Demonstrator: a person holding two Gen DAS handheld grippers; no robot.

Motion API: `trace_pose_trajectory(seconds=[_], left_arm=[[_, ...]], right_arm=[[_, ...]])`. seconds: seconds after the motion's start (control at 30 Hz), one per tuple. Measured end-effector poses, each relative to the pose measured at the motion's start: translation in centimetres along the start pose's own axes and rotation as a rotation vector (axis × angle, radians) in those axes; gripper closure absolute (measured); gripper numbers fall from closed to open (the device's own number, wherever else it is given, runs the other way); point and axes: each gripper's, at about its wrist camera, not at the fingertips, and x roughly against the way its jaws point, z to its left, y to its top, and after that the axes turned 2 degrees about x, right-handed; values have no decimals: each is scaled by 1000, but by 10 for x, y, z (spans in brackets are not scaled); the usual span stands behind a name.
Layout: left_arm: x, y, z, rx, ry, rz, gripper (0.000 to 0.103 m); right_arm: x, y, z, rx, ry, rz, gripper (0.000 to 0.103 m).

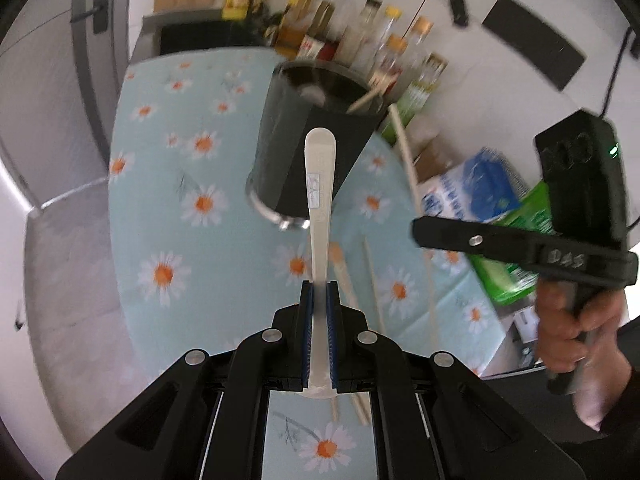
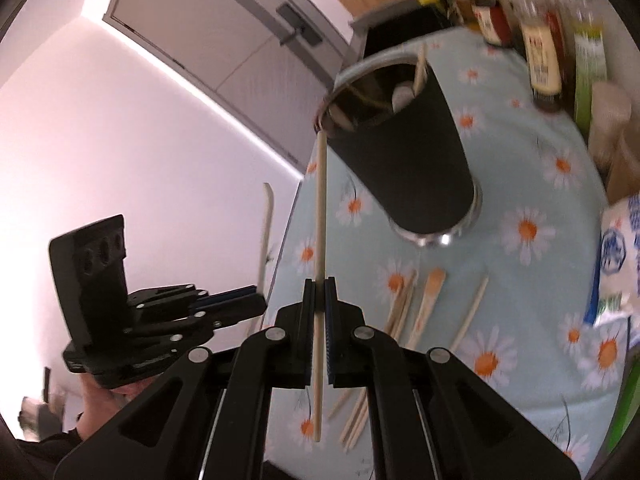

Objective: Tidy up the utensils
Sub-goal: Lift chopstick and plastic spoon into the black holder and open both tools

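A white plastic spoon (image 1: 319, 184) is clamped by its handle between the blue pads of the left tool (image 1: 319, 292), its bowl end pointing toward a black utensil holder (image 1: 308, 136). A single wooden chopstick (image 2: 320, 240) is clamped between the pads of the right tool (image 2: 319, 292), its far tip seen at the rim of the same holder, whether touching cannot be told. The holder is stood on a surface covered by a light blue daisy-print cloth (image 1: 168, 200); a chopstick and pale utensil ends are seen inside it. Further chopsticks (image 2: 400, 308) and a paper-sleeved pair (image 2: 426, 304) are laid loose on the cloth near the holder's base. Condiment bottles (image 1: 360, 28) are ranged behind the holder, and a blue and white packet (image 1: 472, 188) is placed beside a green packet (image 1: 516, 272) at the edge. The right tool's handle is gripped by a hand (image 1: 576, 328).
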Motion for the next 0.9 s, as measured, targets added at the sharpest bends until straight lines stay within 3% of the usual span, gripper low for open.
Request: trace_pose_trajectory(seconds=[0.1, 0.2, 0.53, 0.9], left_arm=[[3, 14, -3, -44, -19, -50, 98], [13, 28, -5, -62, -61, -102, 98], [20, 74, 2, -72, -154, -246, 98], [9, 133, 1, -112, -222, -361, 98]], right_arm=[[-2, 11, 6, 22, -33, -57, 97], [4, 23, 20, 102, -120, -133, 97], [20, 71, 38, 167, -163, -369, 97], [36, 123, 39, 197, -198, -543, 97]])
